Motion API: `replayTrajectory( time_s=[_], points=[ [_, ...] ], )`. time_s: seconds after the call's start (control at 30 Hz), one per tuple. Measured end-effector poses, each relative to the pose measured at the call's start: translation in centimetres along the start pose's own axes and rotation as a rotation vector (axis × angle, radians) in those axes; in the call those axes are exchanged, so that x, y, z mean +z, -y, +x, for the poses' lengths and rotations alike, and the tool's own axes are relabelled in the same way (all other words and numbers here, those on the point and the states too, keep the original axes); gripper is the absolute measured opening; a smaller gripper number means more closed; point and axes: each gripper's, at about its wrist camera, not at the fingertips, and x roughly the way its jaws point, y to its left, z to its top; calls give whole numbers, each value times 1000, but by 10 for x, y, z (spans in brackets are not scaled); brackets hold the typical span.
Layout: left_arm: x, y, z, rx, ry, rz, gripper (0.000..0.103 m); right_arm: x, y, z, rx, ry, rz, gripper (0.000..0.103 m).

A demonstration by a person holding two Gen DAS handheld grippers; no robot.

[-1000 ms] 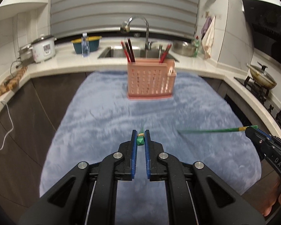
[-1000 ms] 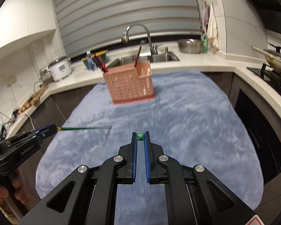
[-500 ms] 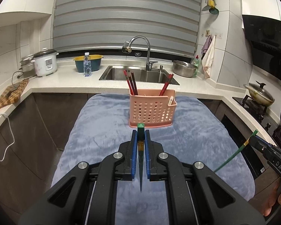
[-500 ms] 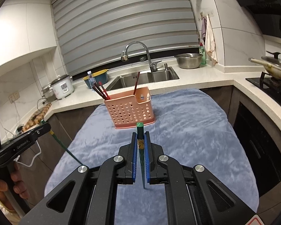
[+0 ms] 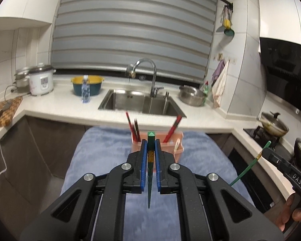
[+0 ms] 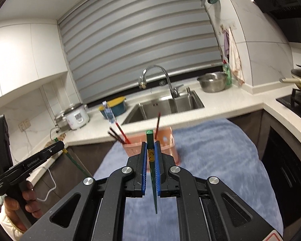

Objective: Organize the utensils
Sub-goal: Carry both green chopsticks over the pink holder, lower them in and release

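My left gripper [image 5: 149, 143] is shut on a green chopstick [image 5: 149, 172], held upright with its tip pointing down over the blue cloth [image 5: 102, 150]. My right gripper [image 6: 150, 145] is shut on a second green chopstick [image 6: 153, 180], also upright. A pink perforated utensil basket [image 5: 177, 146] stands on the cloth just beyond both grippers, partly hidden by them, with red chopsticks [image 5: 132, 127] standing in it. The basket shows in the right wrist view [image 6: 167, 140] too. The right gripper [image 5: 281, 164] with its chopstick shows at the right of the left wrist view; the left gripper [image 6: 56, 146] shows at the left of the right wrist view.
A sink [image 5: 140, 103] with a faucet [image 5: 150, 74] lies behind the basket. A rice cooker [image 5: 41, 80], a yellow and blue bowl [image 5: 87, 85] and a water bottle [image 5: 85, 89] stand on the left counter. A steel bowl [image 5: 191, 96] and a stove pan [image 5: 274, 125] are to the right.
Both grippers have lifted from the cloth and turned their chopsticks from lying flat to upright. Both have moved closer to the pink basket.
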Motion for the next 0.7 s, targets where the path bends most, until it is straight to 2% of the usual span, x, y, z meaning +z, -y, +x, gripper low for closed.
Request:
replayTrajectory(
  time_s=[0.17, 0.4, 0.7],
  points=[
    [39, 2, 20, -34, 75, 0, 7, 33, -7, 25, 20, 38, -9, 7],
    [86, 8, 48, -35, 194, 27, 7, 80, -16, 78, 50, 73, -1, 7],
    [113, 7, 98, -15, 217, 52, 7, 121, -27, 130, 75, 137, -6, 7]
  ],
)
